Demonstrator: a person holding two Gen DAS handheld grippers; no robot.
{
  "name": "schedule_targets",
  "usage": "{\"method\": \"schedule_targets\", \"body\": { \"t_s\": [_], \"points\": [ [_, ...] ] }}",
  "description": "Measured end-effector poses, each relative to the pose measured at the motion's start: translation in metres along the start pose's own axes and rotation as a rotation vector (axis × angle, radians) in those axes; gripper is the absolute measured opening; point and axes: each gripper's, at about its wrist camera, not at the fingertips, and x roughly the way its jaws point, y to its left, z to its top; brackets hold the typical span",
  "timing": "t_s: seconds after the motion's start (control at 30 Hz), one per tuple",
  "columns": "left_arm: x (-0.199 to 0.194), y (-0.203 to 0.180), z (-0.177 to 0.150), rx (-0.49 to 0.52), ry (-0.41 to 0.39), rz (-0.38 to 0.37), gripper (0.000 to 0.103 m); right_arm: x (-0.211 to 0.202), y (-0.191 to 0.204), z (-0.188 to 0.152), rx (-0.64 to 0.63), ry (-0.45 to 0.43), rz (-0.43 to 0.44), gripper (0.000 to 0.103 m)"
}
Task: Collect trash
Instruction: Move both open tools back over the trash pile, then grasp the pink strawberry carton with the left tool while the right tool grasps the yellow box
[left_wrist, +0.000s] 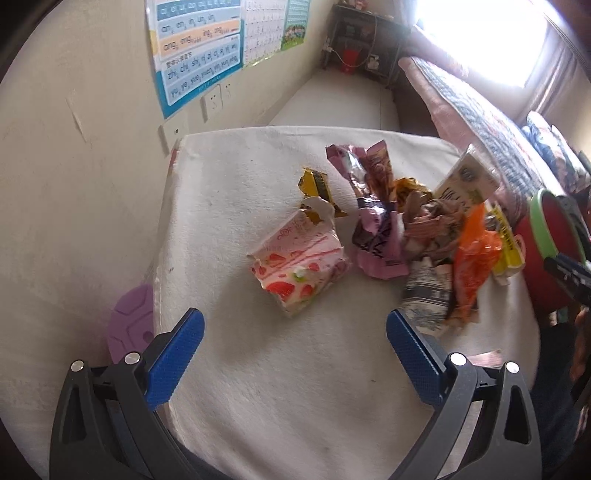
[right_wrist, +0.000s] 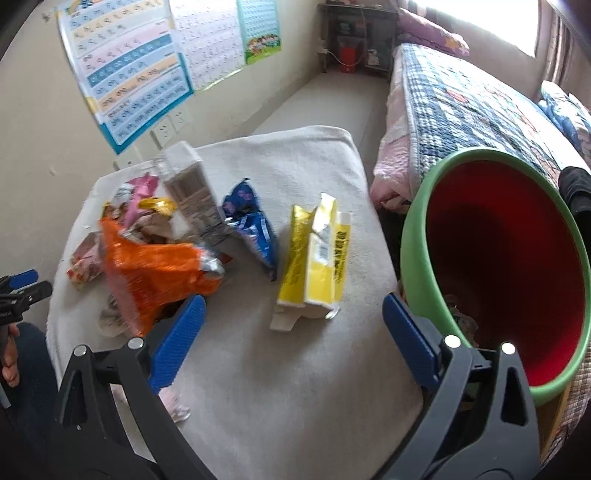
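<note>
A white cloth (left_wrist: 258, 387) covers the worktop, and all the trash lies on it.

In the left wrist view, the left tool (left_wrist: 294, 325) hangs over the near bare cloth with its blue fingers (left_wrist: 175, 360) wide apart, holding nothing. Just ahead of the gap lies a pink strawberry wrapper (left_wrist: 299, 267), clear of both fingers. Behind it sits a small gold wrapper (left_wrist: 317, 186). To the right comes a purple wrapper (left_wrist: 373, 221), then a heap of crumpled brown paper (left_wrist: 428, 221), an orange wrapper (left_wrist: 472, 262) and a pale carton (left_wrist: 467, 179). A grey printed wrapper (left_wrist: 424, 295) lies just beside the right finger.

In the right wrist view, the right tool (right_wrist: 293, 314) is also spread open and empty. The orange wrapper (right_wrist: 155, 269) lies just off its left finger (right_wrist: 179, 345); whether they touch is unclear. Behind it the carton (right_wrist: 192, 192) leans tilted. Further right lie a blue wrapper (right_wrist: 255, 229) and then a yellow box (right_wrist: 317, 258), crushed, straight ahead between the fingers but clear of them. At the far right a red bin (right_wrist: 498, 258) with a green rim tilts its mouth toward the worktop, close to the right finger, with some scraps inside.
</note>
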Motion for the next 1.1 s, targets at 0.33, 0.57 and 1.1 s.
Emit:
{"method": "schedule_targets", "body": {
  "t_s": [0.33, 0.57, 1.1],
  "points": [
    [0.041, 0.001, 0.018, 0.062, 0.065, 0.033, 0.095, 0.04, 0.007, 0.011, -0.06, 0.058, -0.046, 0.084],
    [0.058, -0.004, 0.027, 0.093, 0.085, 0.048, 0.094, 0.065, 0.017, 0.009, -0.121, 0.115, -0.087, 0.076],
    [0.073, -0.005, 0.022, 0.078, 0.141, 0.048, 0.05, 0.068, 0.013, -0.002, -0.107, 0.136, -0.098, 0.036]
  ]
}}
